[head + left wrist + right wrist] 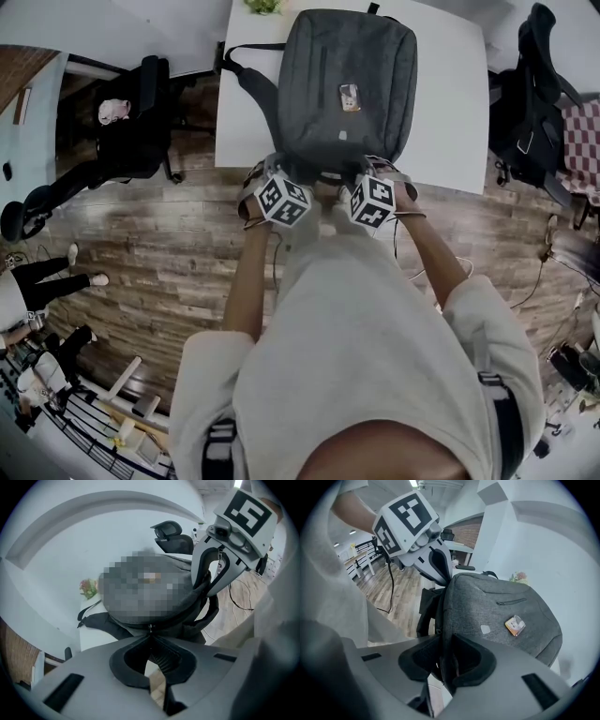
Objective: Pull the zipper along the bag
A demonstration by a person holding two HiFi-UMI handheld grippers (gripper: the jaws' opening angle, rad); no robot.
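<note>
The grey bag [347,89] lies flat at the near edge of the white table [450,122], its zippered end towards the person. The left tool [151,635] is pressed together on the zipper pull [150,628], seemingly ready to drag it. The right tool [444,654] pinches the bag's fabric edge, probably to brace it against that pull.

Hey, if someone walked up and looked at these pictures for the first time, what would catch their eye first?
A grey backpack lies flat on a white table, with a small orange tag on its front. At its near edge both grippers bite in side by side. The left gripper is shut on the zipper pull, and the right gripper is clamped on the backpack's fabric edge.
</note>
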